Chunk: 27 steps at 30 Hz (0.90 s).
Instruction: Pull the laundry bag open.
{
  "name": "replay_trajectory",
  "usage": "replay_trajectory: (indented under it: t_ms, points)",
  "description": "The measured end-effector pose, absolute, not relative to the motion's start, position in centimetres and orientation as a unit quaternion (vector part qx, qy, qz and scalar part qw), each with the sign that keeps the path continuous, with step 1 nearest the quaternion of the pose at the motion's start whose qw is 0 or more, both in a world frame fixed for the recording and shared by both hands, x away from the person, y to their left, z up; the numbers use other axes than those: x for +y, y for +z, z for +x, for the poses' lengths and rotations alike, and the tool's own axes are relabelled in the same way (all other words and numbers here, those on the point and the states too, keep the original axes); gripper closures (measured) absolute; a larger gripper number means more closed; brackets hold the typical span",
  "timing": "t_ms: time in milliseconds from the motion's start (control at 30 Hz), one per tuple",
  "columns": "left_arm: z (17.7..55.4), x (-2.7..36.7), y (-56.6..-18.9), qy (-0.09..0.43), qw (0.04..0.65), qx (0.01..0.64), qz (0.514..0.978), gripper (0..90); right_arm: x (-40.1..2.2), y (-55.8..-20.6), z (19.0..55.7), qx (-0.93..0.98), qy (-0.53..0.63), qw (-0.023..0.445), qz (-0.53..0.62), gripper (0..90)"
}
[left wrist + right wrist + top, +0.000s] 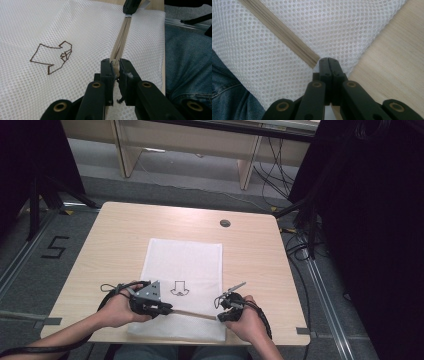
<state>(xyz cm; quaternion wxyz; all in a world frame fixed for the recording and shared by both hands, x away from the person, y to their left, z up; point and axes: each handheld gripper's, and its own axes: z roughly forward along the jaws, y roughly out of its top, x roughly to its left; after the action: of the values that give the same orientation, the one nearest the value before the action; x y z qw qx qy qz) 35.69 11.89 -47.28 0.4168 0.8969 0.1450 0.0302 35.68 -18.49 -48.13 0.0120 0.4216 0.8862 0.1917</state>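
Seen from the high view, a white rectangular mesh laundry bag (182,280) lies flat on a pale wooden table (250,255), its near edge close to the table's near rim and a small dark line drawing (180,288) printed near its middle. A beige zipper (192,314) runs left to right across the bag's near end, and a person's two hands hold a black gripper at each end of it: the left gripper (167,309), topped by a grey three-cornered plate, at the zipper's left end, the right gripper (222,316) at its right end near the bag's right edge. In the left gripper view, the left gripper (115,65) has its jaws pressed together on a small pale zipper pull (114,62), with the beige zipper (121,37) stretching away across the mesh to the right gripper (130,10) at the far end; the drawing (52,57) sits to the left and blue denim (187,67) to the right. In the right gripper view, the right gripper (328,61) has its jaws pinched tight on the end of the zipper (284,33), just beside the bag's edge where bare wood (387,65) begins.
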Motion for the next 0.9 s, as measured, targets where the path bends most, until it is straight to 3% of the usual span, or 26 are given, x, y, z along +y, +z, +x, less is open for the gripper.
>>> replay_trajectory:
  t_ms: [900]
  points:
    - [35.72,12.92,-47.42,0.033,0.418,0.154,0.895,81.8,-18.53,-48.08,35.64,0.884,0.19,0.008,0.427,90.0]
